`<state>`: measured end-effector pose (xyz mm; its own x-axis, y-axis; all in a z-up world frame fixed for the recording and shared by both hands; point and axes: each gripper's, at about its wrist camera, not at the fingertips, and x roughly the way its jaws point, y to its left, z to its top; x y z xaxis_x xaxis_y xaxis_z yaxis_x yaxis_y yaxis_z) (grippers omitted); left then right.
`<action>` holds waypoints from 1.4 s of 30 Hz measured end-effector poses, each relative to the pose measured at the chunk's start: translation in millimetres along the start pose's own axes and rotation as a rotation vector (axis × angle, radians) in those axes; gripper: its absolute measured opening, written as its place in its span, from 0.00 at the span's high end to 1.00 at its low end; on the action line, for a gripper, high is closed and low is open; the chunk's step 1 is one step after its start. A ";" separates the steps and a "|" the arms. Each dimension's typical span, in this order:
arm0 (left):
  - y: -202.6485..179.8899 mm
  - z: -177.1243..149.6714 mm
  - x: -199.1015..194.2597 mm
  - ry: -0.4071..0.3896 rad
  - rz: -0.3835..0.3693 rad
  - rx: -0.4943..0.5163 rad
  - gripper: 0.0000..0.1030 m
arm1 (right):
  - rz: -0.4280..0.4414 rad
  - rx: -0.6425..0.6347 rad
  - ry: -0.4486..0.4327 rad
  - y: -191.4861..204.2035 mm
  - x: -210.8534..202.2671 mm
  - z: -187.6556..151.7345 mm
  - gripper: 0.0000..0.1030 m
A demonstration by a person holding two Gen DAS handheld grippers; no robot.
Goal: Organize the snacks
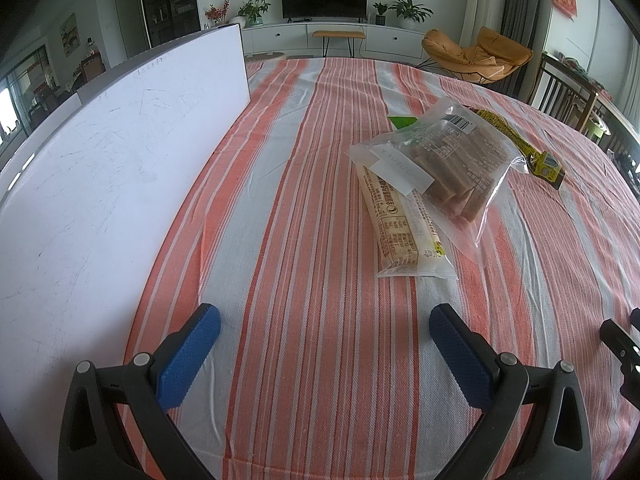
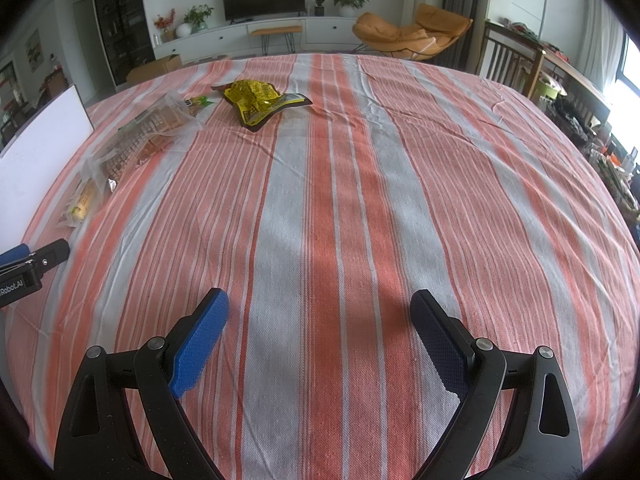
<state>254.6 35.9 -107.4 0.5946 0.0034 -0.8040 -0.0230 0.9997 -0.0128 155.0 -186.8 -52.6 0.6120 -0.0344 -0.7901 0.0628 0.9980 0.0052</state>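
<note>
Striped orange-and-grey cloth covers bench (image 1: 304, 184). Clear plastic bag of brown biscuits (image 1: 456, 160) lies well right of white upright board (image 1: 112, 184), overlapping long cream snack packet (image 1: 396, 228). Left gripper (image 1: 324, 344) and right gripper (image 2: 320, 340): jaws spread, empty. Best lift top bag first, pinching its edge.

A clear bag of brown biscuits (image 1: 452, 160) overlaps a cream bar packet (image 1: 404, 228); a crumpled yellow packet (image 2: 256, 100) lies apart.

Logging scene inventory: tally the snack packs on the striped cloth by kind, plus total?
Clear plastic bag of brown bars: 1
Long cream-coloured wrapped stick: 1
Crumpled yellow-and-black foil packet: 1
Green-edged packet, mostly hidden under the clear bag: 1
Total: 4
</note>
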 end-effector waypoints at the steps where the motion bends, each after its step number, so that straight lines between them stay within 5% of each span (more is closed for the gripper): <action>1: 2.0 -0.6 0.2 0.000 0.000 0.000 0.00 | 0.000 0.000 0.000 0.1 -0.4 0.2 0.09; 42: 2.0 -0.5 0.1 0.000 0.000 0.000 0.00 | 0.000 0.000 0.000 -0.1 0.0 -0.2 0.09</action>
<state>254.3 37.9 -107.8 0.5946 0.0031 -0.8040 -0.0226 0.9997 -0.0129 154.8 -186.9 -52.8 0.6119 -0.0348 -0.7902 0.0630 0.9980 0.0049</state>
